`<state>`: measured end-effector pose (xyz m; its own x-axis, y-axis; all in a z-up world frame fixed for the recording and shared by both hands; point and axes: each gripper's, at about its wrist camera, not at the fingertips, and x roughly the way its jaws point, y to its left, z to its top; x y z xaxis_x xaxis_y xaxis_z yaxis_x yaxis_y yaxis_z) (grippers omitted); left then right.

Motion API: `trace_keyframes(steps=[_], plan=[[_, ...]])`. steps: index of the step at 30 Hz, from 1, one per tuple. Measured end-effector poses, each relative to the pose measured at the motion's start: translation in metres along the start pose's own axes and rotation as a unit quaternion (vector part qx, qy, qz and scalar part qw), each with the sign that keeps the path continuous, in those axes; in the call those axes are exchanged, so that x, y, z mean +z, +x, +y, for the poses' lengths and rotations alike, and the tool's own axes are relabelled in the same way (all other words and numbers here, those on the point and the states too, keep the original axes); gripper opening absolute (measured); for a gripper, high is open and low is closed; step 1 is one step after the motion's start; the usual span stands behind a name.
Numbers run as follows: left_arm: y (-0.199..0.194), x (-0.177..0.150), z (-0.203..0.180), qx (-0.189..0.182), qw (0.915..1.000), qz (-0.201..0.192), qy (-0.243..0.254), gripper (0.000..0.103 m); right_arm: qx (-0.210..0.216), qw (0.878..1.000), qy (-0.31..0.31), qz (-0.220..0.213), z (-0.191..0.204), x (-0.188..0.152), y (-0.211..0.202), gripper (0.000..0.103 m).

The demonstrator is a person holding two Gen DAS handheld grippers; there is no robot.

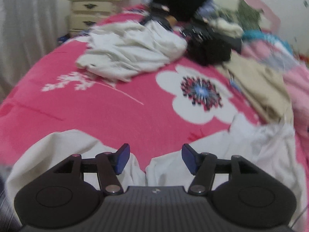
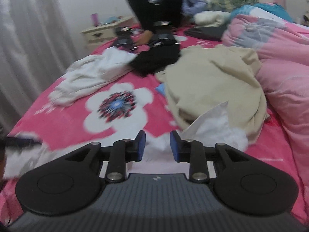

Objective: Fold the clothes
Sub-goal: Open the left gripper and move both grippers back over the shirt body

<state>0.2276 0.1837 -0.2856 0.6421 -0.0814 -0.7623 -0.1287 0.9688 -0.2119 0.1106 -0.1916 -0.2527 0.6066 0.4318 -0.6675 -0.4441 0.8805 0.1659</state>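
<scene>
A white garment (image 1: 241, 158) lies crumpled on the pink bedspread at the near edge. My left gripper (image 1: 155, 159) is open just above it, with white cloth under and beside both pads and nothing between them. In the right wrist view the same white garment (image 2: 214, 133) lies bunched ahead. My right gripper (image 2: 157, 147) is open over a fold of it, empty. The left gripper (image 2: 21, 142) shows blurred at the left edge of the right wrist view.
Pink floral bedspread (image 1: 96, 108). A second white garment (image 1: 131, 56) lies farther back, a black one (image 1: 210, 50) beside it, a beige one (image 2: 216, 85) to the right. A pink quilt (image 2: 285, 61) is at the right. A person (image 2: 154, 2) sits at the far end. A nightstand (image 1: 92, 11) stands beyond the bed.
</scene>
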Motion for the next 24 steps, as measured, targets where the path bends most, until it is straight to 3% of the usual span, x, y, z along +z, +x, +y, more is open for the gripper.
trace_keyframes(steps=[5, 11, 19, 24], plan=[[-0.054, -0.033, 0.0, -0.012, 0.9979, 0.022, -0.06, 0.061, 0.069, 0.996, -0.004, 0.049, -0.003, -0.026, -0.037, 0.027], [-0.101, -0.119, -0.009, 0.002, 0.9924, 0.104, -0.066, 0.06, 0.138, 0.978, -0.005, 0.153, 0.01, -0.085, -0.054, 0.022], [-0.12, -0.233, -0.026, 0.007, 0.9729, 0.227, -0.044, 0.058, 0.189, 0.951, -0.027, 0.243, 0.053, -0.161, -0.043, 0.017], [-0.114, -0.281, -0.032, 0.014, 0.9631, 0.268, -0.022, 0.047, 0.206, 0.934, -0.058, 0.286, 0.076, -0.207, -0.041, 0.017]])
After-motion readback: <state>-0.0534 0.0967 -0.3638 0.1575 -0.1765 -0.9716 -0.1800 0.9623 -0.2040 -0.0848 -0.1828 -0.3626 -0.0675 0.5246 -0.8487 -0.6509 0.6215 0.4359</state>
